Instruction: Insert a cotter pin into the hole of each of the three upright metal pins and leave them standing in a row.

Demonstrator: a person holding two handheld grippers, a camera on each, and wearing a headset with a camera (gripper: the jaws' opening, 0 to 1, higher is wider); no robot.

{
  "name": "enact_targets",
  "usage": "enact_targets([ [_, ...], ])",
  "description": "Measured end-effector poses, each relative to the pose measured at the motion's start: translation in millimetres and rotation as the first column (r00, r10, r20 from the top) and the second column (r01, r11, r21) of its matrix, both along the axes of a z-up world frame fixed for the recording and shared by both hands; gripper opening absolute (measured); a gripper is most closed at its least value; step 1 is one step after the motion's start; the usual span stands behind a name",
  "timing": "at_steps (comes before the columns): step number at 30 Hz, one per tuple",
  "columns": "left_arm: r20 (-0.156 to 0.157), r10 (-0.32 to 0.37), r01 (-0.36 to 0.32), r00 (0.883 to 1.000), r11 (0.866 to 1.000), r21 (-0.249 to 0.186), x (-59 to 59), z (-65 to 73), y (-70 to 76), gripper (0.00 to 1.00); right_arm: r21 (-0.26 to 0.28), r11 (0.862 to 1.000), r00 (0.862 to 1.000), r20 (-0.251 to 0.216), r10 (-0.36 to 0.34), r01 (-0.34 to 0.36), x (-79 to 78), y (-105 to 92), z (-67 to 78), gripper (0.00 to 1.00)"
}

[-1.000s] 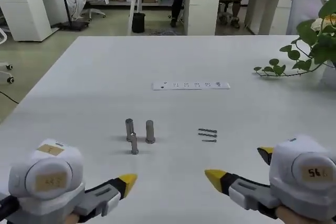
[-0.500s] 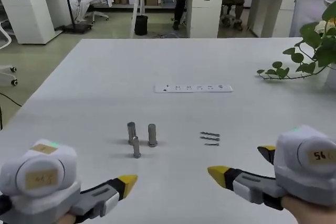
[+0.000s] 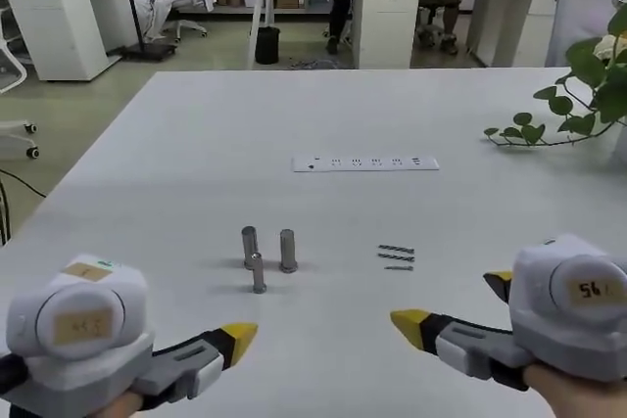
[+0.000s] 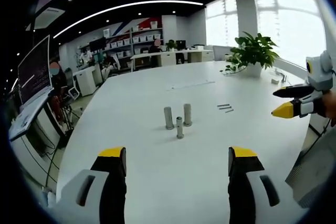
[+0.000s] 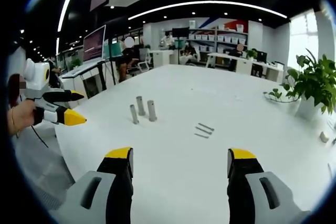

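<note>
Metal pins: three metal pins (image 3: 265, 259) stood upright in a tight cluster on the white worktop (image 3: 176, 183). Two were side by side at the back, and a third was just in front, nearer the left one. Whether any touched could not be told.
Cotter pins: three cotter pins (image 3: 397, 257) lay flat and parallel on the worktop, to the right of the cluster and apart from it.
Left tongs: the left tongs (image 4: 177, 153) were held over the near part of the worktop with their jaws wide apart.
Right tongs: the right tongs (image 5: 180, 154) were held the same way, jaws spread and gripping nothing.
Head view: both tongs sat at the bottom corners, their yellow tips pointing inward. A white power strip (image 3: 364, 162) lay flat beyond the pins, and a leafy plant (image 3: 588, 95) reached in from the right edge.
Left gripper view: the cluster stood straight ahead, centred between the jaws. The cotter pins lay off to the right, and the right tongs came in at the right edge with their tips parted.
Right gripper view: the cotter pins lay ahead between the jaws, with the cluster left of centre. The left tongs came in at the left edge, tips parted, and the plant stood at the right.
Pins against tongs: the cluster and the cotter pins lay beyond both tongs, well apart from either. The cluster was nearer the left tongs and the cotter pins nearer the right.
</note>
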State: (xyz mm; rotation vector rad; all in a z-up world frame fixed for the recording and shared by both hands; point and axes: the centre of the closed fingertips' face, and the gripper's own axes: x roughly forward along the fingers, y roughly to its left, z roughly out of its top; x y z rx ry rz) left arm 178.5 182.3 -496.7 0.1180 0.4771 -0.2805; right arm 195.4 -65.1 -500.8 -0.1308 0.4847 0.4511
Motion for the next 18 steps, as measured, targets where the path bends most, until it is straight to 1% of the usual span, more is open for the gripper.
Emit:
enact_targets([
  [4, 0.006, -0.004, 0.004, 1.0, 1.0, 0.001, 0.2, 1.3, -1.7, 0.79, -0.003, 1.0, 1.0, 0.006, 0.0, 0.0, -0.5, -0.9, 0.8, 0.7],
  [12, 0.004, -0.018, 0.018, 1.0, 1.0, 0.012, -0.9, 1.2, -5.1, 0.79, 0.003, 1.0, 1.0, 0.006, -0.002, 0.002, -2.1, -2.3, 0.4, 0.7],
  [18, 0.003, -0.022, 0.022, 1.0, 0.999, 0.023, -2.1, 1.3, -4.8, 0.78, 0.008, 1.0, 1.0, 0.008, -0.001, 0.001, -2.5, -2.3, 0.8, 0.7],
])
